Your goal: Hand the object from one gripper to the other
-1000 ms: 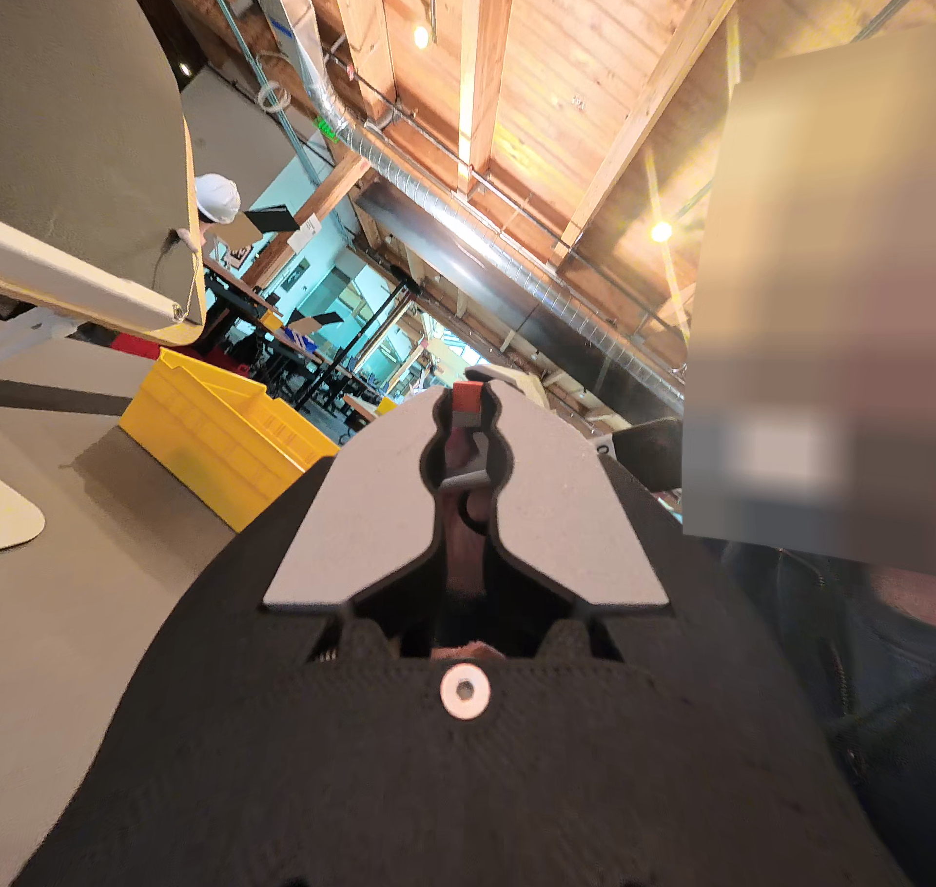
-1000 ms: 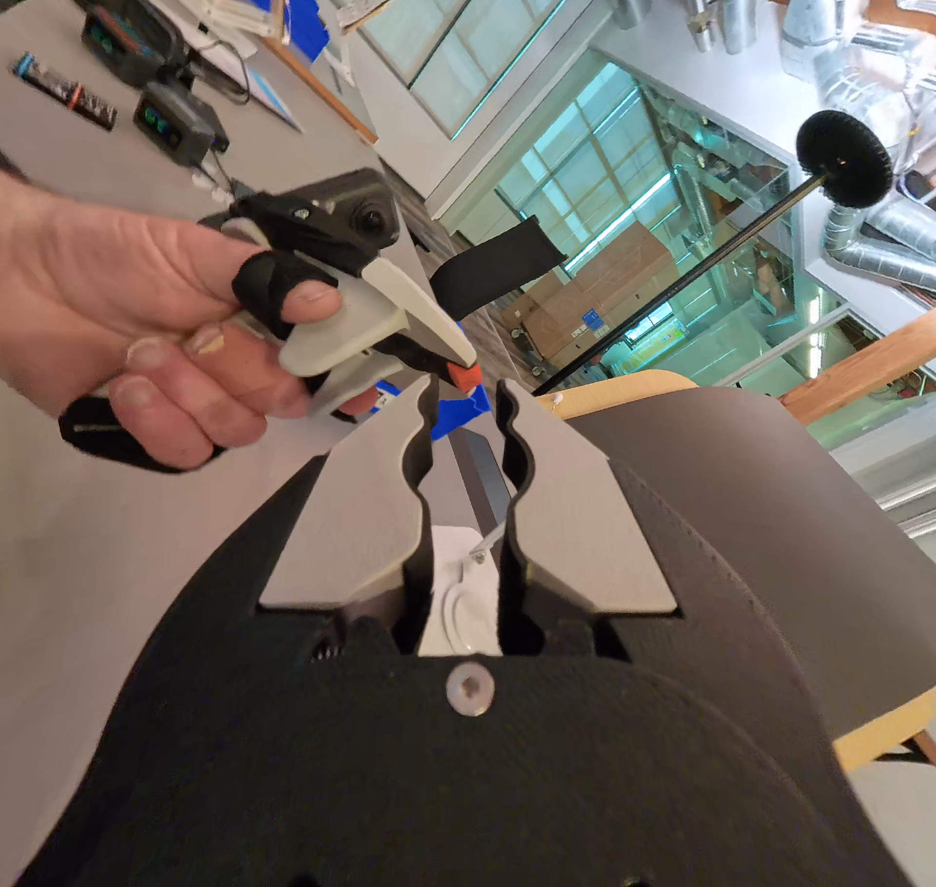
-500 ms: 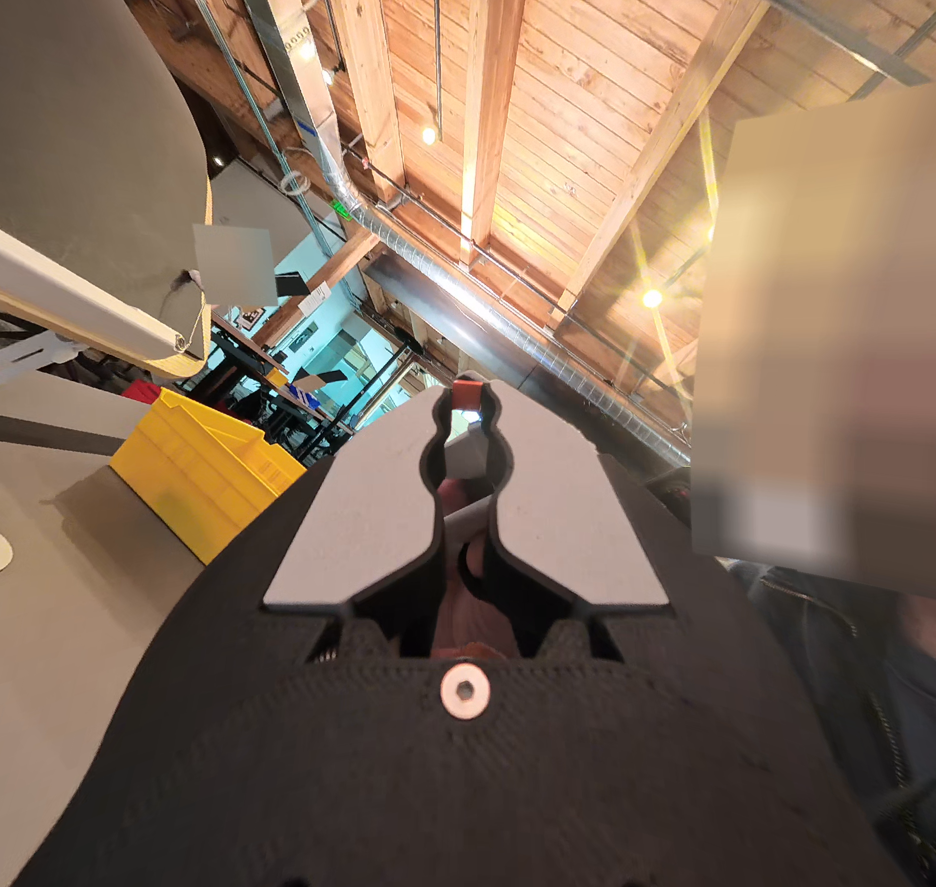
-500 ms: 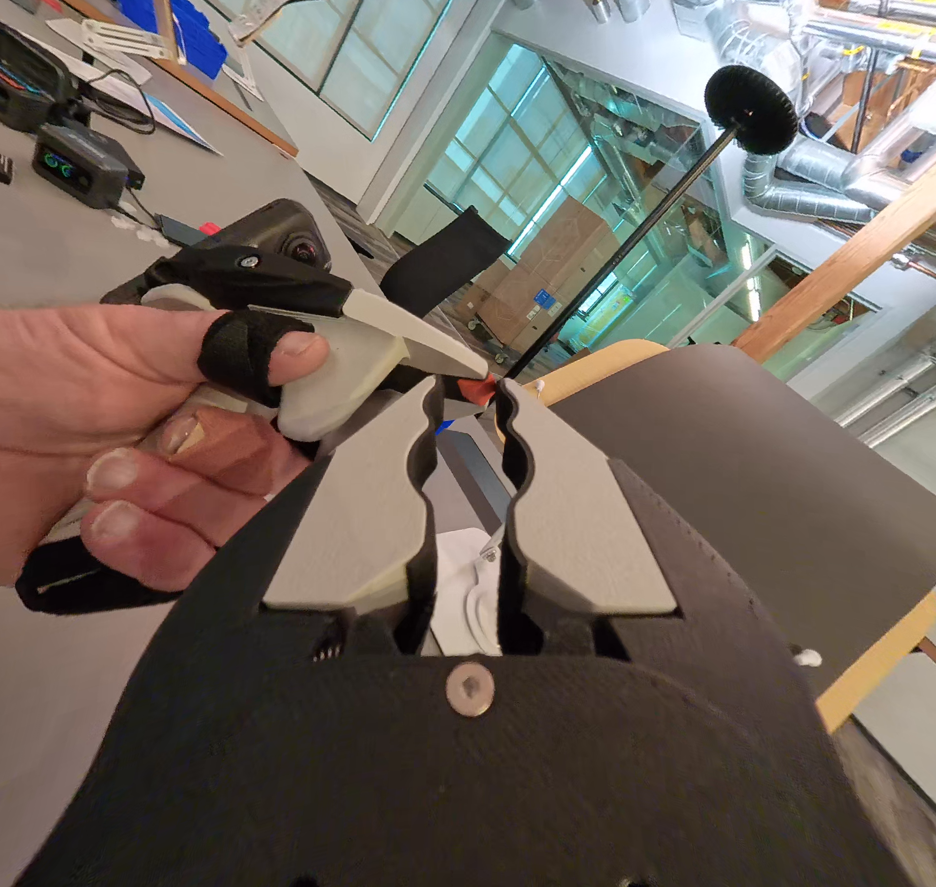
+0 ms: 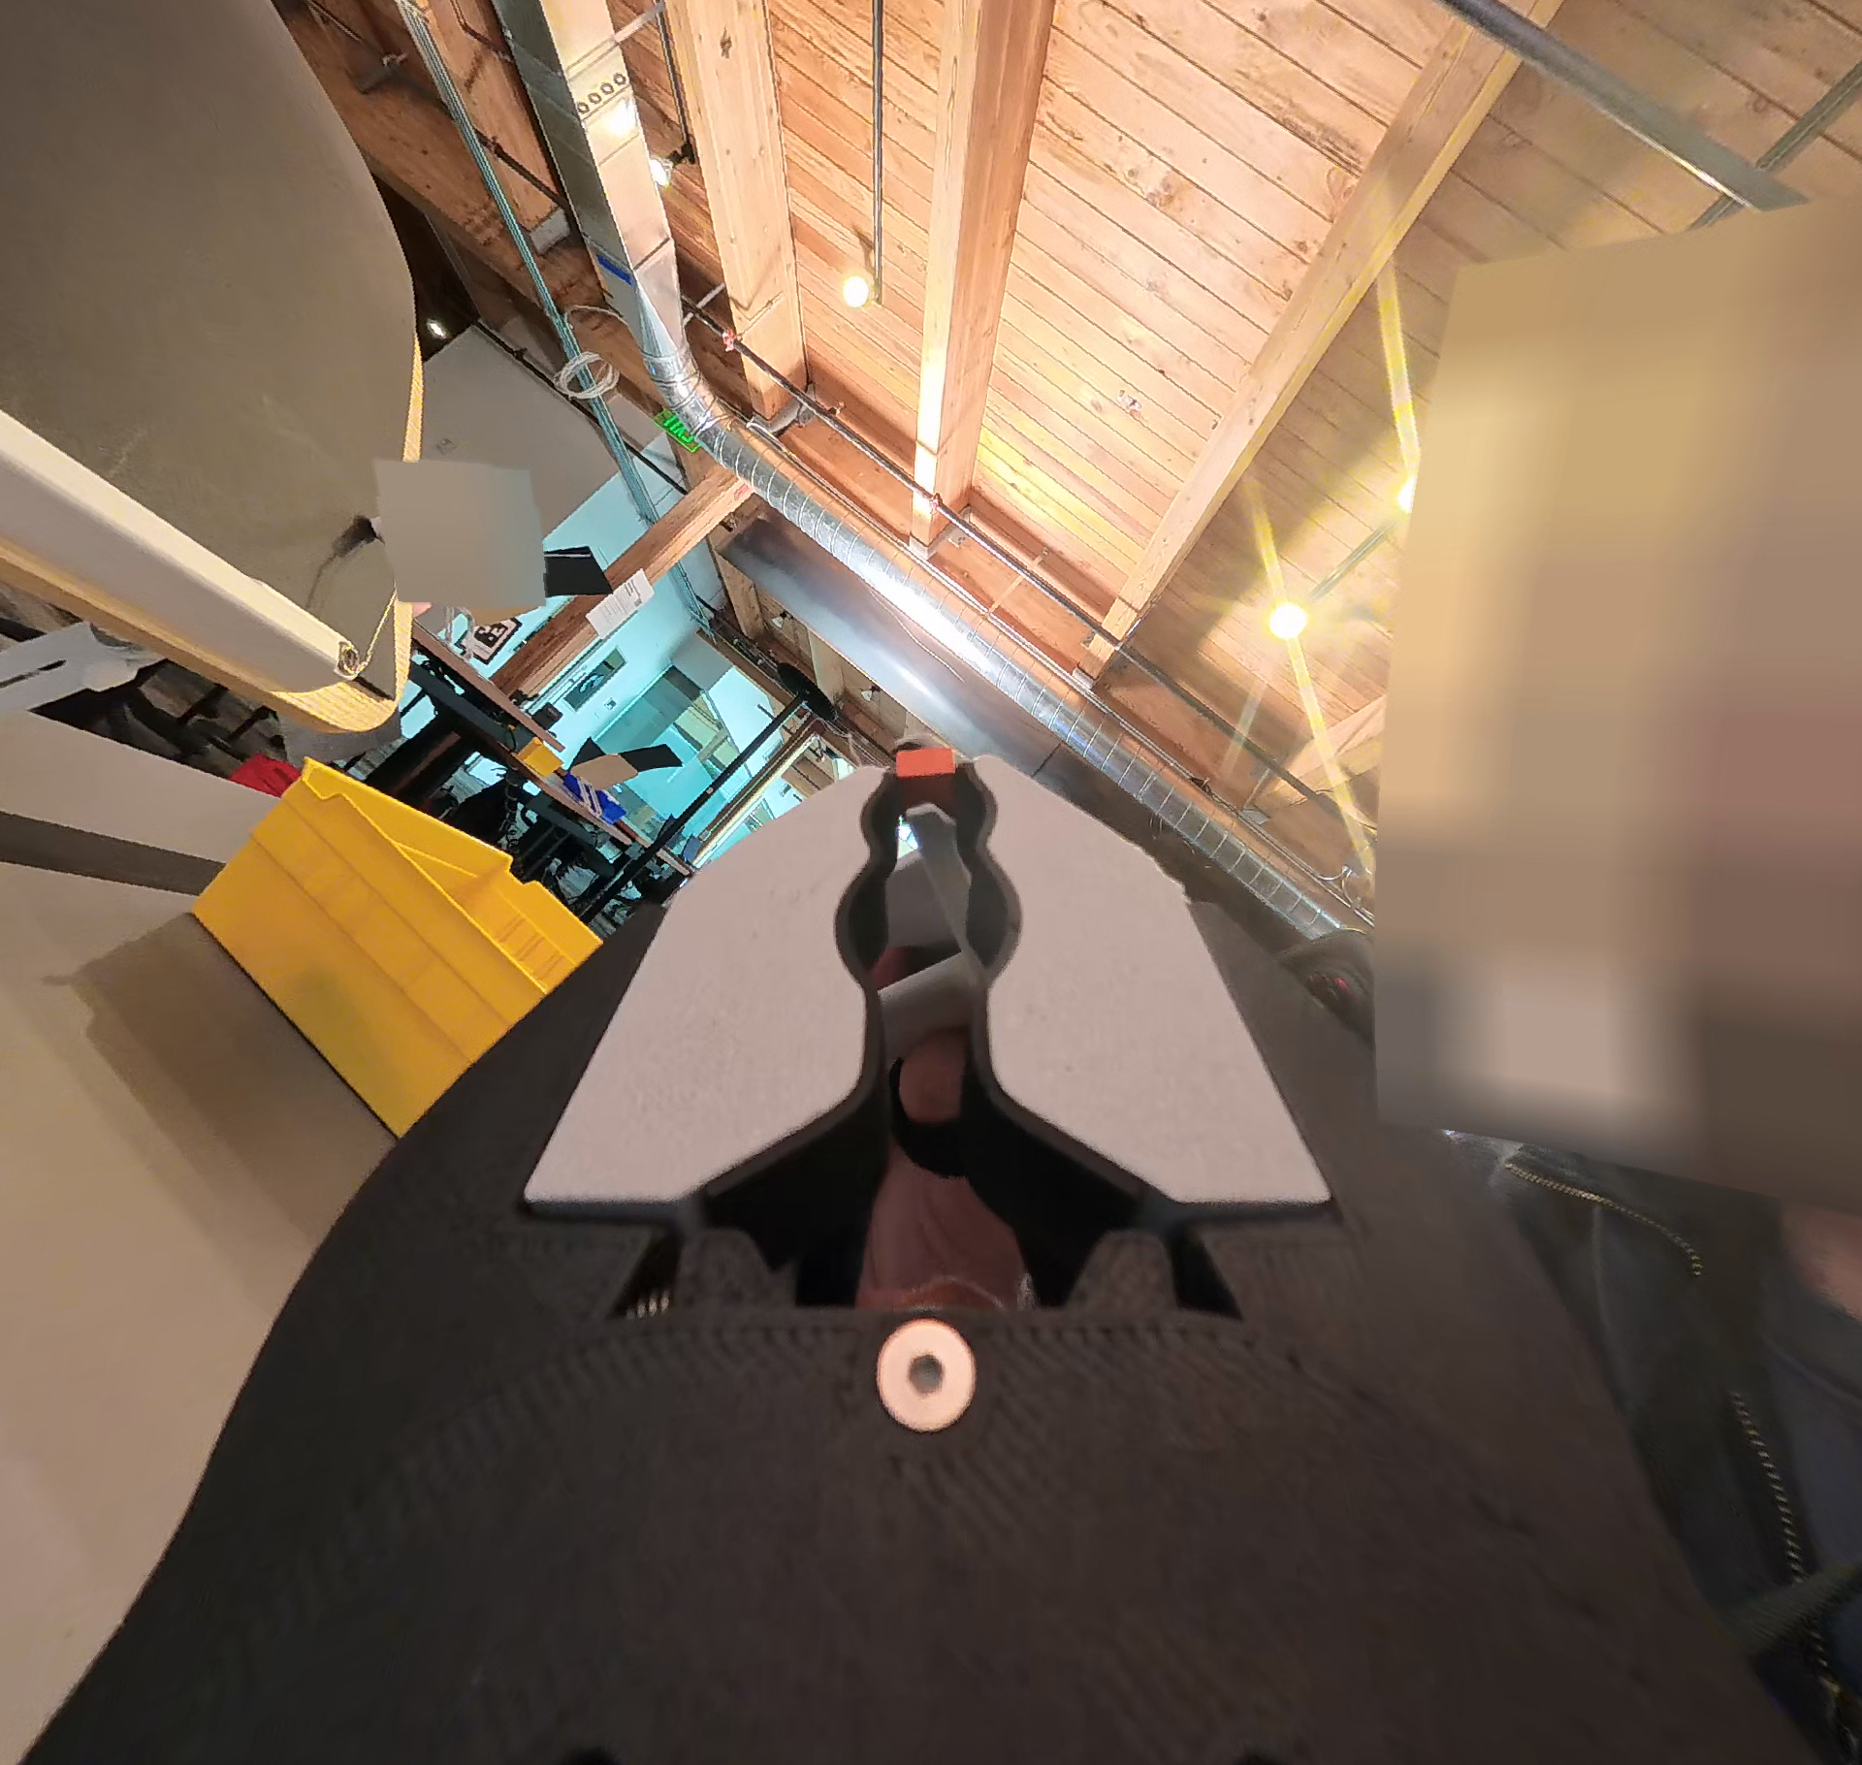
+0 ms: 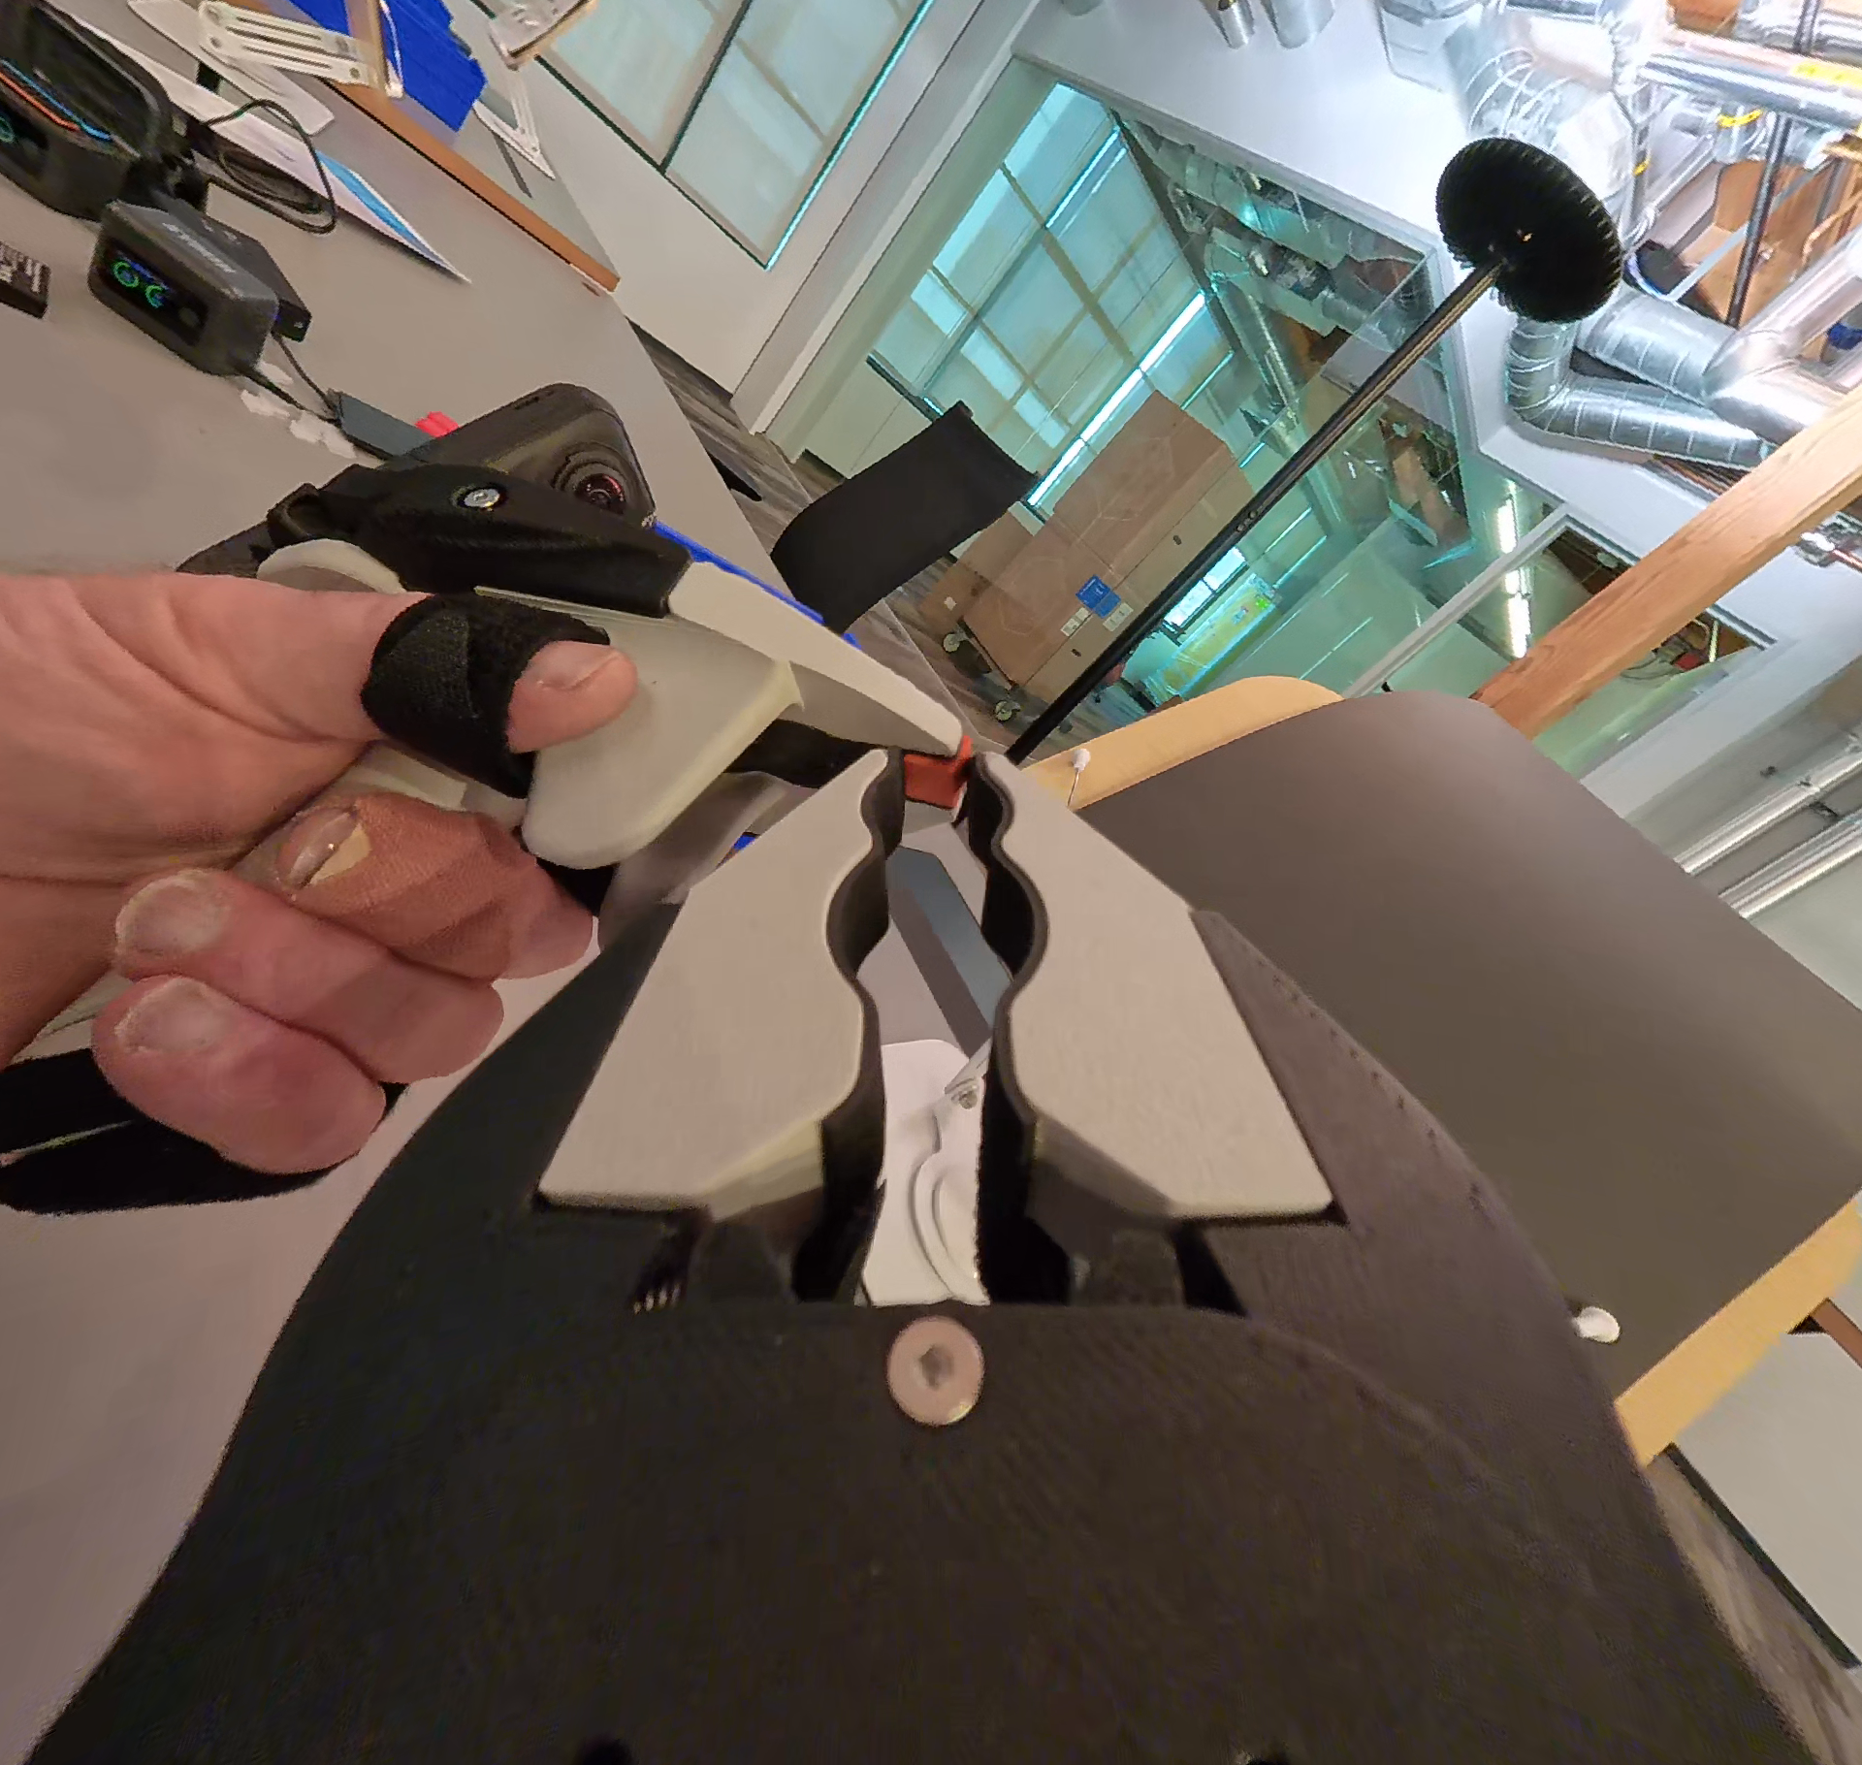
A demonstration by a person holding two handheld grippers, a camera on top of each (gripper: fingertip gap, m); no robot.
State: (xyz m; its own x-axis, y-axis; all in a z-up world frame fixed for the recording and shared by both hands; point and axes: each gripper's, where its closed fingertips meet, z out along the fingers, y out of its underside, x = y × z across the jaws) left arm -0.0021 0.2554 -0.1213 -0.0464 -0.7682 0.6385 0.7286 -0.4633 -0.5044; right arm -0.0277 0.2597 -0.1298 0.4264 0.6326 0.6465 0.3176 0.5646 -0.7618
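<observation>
orange block (image 6: 932, 776) — pinched at the very fingertips of the left gripper (image 5: 925, 770), held in the air | right gripper (image 6: 932, 778) — tips on either side of the same block, jaws narrowly apart; cannot tell whether they clamp it | left gripper meets it tip to tip from the left, above the grey table (image 6: 131, 467)

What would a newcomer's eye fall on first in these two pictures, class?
First, the small orange block, pinched at the tips of the right tool with the left tool meeting it, gripped by a hand. In the left wrist view, a yellow bin sits on the table at left, under a wooden ceiling.
</observation>
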